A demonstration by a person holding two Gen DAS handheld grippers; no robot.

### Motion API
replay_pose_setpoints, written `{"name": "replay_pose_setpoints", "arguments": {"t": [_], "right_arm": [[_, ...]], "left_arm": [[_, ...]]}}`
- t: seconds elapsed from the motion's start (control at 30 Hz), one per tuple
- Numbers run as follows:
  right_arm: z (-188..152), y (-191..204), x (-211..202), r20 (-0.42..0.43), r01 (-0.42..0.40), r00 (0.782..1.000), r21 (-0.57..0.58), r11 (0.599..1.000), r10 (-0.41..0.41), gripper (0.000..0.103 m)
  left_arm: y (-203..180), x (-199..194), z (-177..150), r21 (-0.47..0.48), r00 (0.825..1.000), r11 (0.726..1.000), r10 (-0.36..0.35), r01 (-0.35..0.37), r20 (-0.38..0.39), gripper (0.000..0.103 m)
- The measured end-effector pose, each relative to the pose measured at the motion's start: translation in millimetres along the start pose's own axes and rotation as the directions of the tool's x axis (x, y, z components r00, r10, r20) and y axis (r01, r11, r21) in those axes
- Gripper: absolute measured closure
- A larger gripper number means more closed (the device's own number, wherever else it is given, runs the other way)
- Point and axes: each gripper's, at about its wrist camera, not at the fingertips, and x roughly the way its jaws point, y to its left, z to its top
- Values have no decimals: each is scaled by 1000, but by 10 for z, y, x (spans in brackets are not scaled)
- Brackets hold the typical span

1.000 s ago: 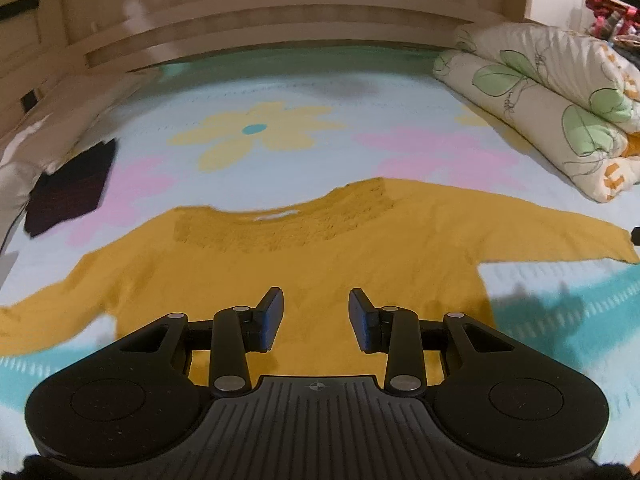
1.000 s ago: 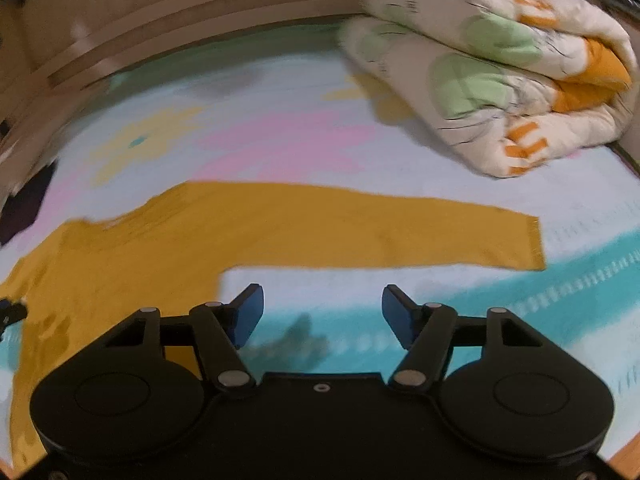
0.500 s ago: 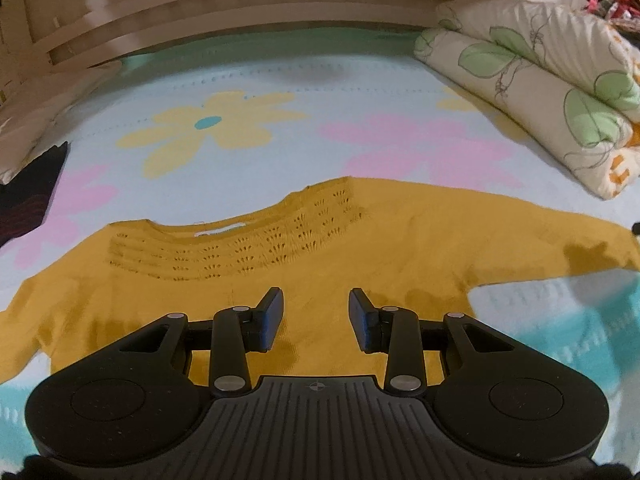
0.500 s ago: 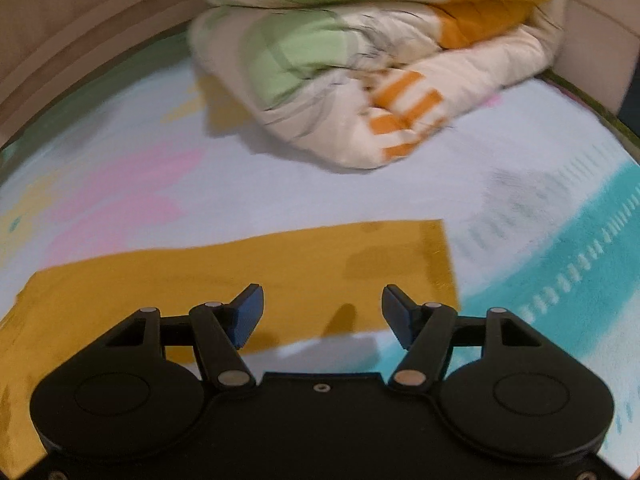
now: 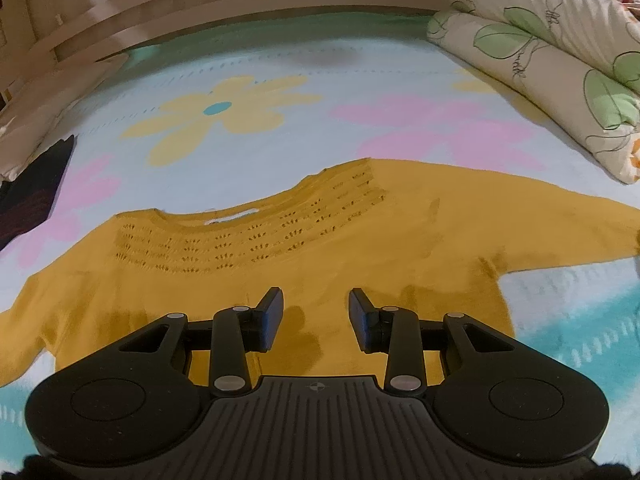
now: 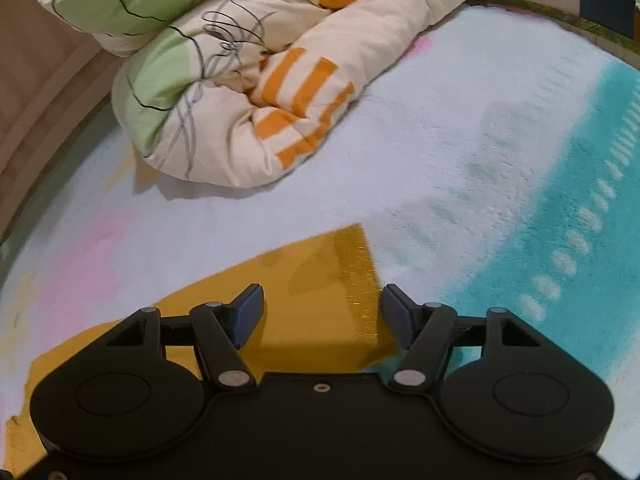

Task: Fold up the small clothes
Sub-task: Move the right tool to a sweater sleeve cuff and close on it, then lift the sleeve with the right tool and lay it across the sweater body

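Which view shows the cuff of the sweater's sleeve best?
The right wrist view: the cuff lies flat between the open right tongs. In the left wrist view the sleeve runs off the frame edge, cuff unseen.

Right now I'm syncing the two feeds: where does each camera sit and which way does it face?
Left wrist: on the left gripper, over the yellow sweater body, facing the headboard; open fingers show.
Right wrist: on the right gripper, over the sleeve cuff, facing the folded quilt; open fingers show.
Shared: sweater, quilt, bedspread.
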Motion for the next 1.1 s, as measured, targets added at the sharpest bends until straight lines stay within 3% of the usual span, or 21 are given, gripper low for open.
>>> {"name": "replay_pose_setpoints", "arguments": {"t": [0.2,0.23,0.3,0.33,0.4,0.53,0.8,0.97,1.1], "right_arm": [[-14,-86,26,34,-37,999,8,999,37,36],[-21,-68,36,30,-39,999,-12,999,39,40],[-30,-10,52,16,-28,999,-72,997,30,69],[-23,5,61,9,-14,1000,-82,997,14,90],[13,-2,64,-16,-47,999,-46,998,46,90],[61,314,-118,8,-46,999,-125,991,47,91],[89,1527,-544,1,-179,982,-281,943,187,91],[-155,2467,-720,-61,-300,952,-363,882,299,91],[-487,3263,-782,-134,-403,914,-407,820,382,91]], "left_arm": [[19,28,-7,1,1000,1000,7,-7,-8,68],[22,31,-5,1,1000,1000,9,-9,-10,68],[37,32,-2,-5,1000,1000,8,-8,-12,68],[50,28,0,-8,1000,1000,7,-7,-13,68],[100,5,7,-18,1000,1000,9,-10,-10,68],[269,-41,57,-59,1000,998,24,-25,-8,68],[785,-118,105,-129,998,990,53,-55,-21,68],[1220,-159,86,-175,995,980,89,-94,-39,68],[1619,-210,49,-222,991,966,128,-134,-42,68]]}}
